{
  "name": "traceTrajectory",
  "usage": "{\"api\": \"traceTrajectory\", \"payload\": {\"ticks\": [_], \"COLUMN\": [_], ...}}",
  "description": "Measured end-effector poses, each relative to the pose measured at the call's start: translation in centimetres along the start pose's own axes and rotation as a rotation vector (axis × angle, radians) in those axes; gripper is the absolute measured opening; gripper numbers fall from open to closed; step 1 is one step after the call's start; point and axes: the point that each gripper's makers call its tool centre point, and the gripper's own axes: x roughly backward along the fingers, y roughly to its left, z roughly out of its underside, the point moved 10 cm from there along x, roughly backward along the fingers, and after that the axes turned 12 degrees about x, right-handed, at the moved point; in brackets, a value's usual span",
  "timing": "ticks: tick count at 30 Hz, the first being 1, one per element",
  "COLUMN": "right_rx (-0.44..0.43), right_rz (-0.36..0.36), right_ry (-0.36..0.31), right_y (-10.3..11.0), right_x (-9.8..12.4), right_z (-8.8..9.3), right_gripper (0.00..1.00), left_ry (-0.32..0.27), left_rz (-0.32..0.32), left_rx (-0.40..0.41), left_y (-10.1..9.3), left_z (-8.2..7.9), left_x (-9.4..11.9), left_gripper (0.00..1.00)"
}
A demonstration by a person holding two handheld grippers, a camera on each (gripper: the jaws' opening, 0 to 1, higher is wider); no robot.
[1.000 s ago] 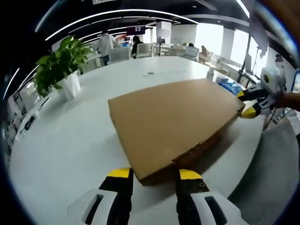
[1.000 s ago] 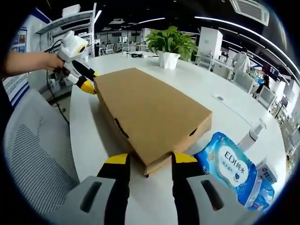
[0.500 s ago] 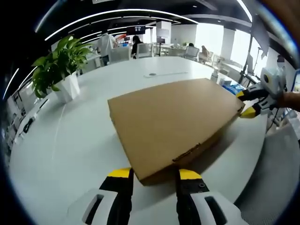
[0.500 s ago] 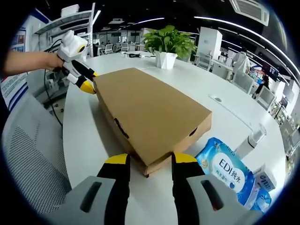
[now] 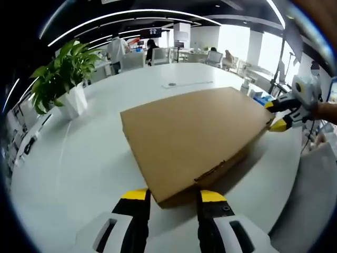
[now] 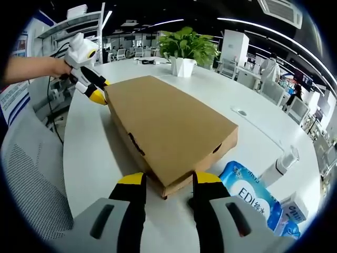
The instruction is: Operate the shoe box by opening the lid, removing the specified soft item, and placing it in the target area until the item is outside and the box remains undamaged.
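Progress: lid [image 5: 189,134] not yet lifted; box [image 6: 167,126] judged closed, flat on table [image 5: 79,163]. Soft item not seen, presumably inside. Left to do: opening, removal, placing.
Left gripper [image 5: 171,196]: jaws parted, set either side of the near box corner; a squeeze on the corner cannot be told. Seen in right gripper view at the far corner [image 6: 97,89].
Right gripper [image 6: 164,179]: jaws parted, straddling the opposite corner; contact likely, a squeeze cannot be told. Seen in left gripper view [image 5: 277,115].
Box place: directly ahead of both jaws, spanning between the grippers.
Beside right gripper: wipes pack [image 6: 250,191] just right of jaws.
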Motion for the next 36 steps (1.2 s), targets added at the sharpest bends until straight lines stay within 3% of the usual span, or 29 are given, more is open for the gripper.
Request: {"api": "traceTrajectory", "payload": {"ticks": [20, 32, 36], "right_rx": [-0.011, -0.012, -0.025], "right_rz": [0.014, 0.021, 0.024], "right_ry": [0.008, 0.013, 0.011], "right_y": [-2.3, -2.6, -2.6], "right_x": [-0.9, -1.0, -0.9], "right_z": [-0.2, -0.1, -0.1], "right_gripper": [0.33, 0.33, 0.33], "left_ry": [0.016, 0.017, 0.010], "left_rz": [0.014, 0.018, 0.016], "left_rx": [-0.019, -0.027, 0.007], "left_y": [0.7, 0.7, 0.7], "left_z": [-2.6, -2.9, -2.8], "left_x": [-1.9, -2.2, -2.1], "left_gripper": [0.34, 0.34, 0.34]}}
